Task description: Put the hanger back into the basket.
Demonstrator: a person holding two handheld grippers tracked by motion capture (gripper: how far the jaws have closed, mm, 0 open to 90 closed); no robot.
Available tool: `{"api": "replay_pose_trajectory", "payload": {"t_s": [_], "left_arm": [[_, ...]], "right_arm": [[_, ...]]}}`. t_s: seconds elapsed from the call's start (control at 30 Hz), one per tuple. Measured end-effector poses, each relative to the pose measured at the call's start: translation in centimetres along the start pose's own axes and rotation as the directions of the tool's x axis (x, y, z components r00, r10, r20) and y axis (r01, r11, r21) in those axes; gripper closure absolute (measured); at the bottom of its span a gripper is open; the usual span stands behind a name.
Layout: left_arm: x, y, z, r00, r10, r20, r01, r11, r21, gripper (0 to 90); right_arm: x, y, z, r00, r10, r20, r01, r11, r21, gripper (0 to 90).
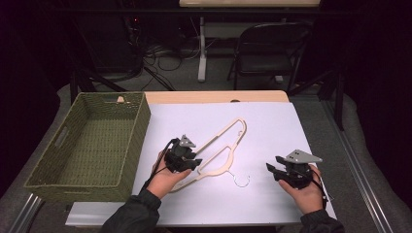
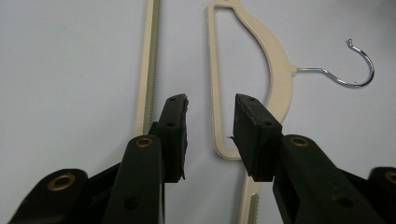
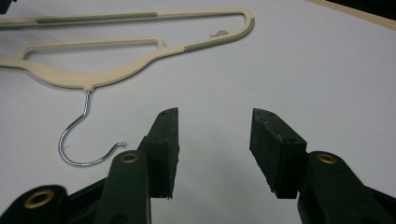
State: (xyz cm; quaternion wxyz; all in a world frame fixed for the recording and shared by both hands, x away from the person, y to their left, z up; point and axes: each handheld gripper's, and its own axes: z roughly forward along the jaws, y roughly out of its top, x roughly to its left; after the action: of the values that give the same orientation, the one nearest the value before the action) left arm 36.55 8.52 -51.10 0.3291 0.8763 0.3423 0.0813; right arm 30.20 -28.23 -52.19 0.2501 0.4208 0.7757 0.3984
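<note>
A matt cream plastic hanger [image 1: 221,150] with a shiny metal hook [image 3: 84,140] beside a rough woven basket [image 1: 87,145].

Left gripper [image 1: 194,162], carried in the left hand [image 1: 163,177], is lowered over the hanger [image 1: 221,145]; its jaws are parted around the hanger's lower frame, pads short of contact; right gripper [image 1: 273,170], carried in the right hand [image 1: 306,189], is held well right of the hanger's hook, jaws spread wide with nothing between them; both forearms are sleeved in dark fabric.
</note>
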Motion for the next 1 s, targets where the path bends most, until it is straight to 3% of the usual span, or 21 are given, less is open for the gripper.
{"api": "replay_pose_trajectory", "payload": {"t_s": [0.3,0.77,1.0], "left_arm": [[0.4,0.6,1.5,0.9997,-0.021,0.015,0.020,0.9966,0.080,66.1],[0.5,2.3,2.9,0.9991,-0.043,0.009,0.040,0.9769,0.210,68.2],[0.2,2.4,3.6,0.9994,-0.035,0.004,0.034,0.9740,0.224,72.7]], "right_arm": [[0.0,0.1,0.1,0.9999,0.009,-0.011,-0.009,1.000,0.002,52.3],[0.1,-0.1,0.3,0.9998,0.013,-0.014,-0.013,1.000,0.014,51.8],[-0.1,-0.2,0.3,0.9998,0.015,-0.015,-0.015,1.000,0.015,51.8]]}}
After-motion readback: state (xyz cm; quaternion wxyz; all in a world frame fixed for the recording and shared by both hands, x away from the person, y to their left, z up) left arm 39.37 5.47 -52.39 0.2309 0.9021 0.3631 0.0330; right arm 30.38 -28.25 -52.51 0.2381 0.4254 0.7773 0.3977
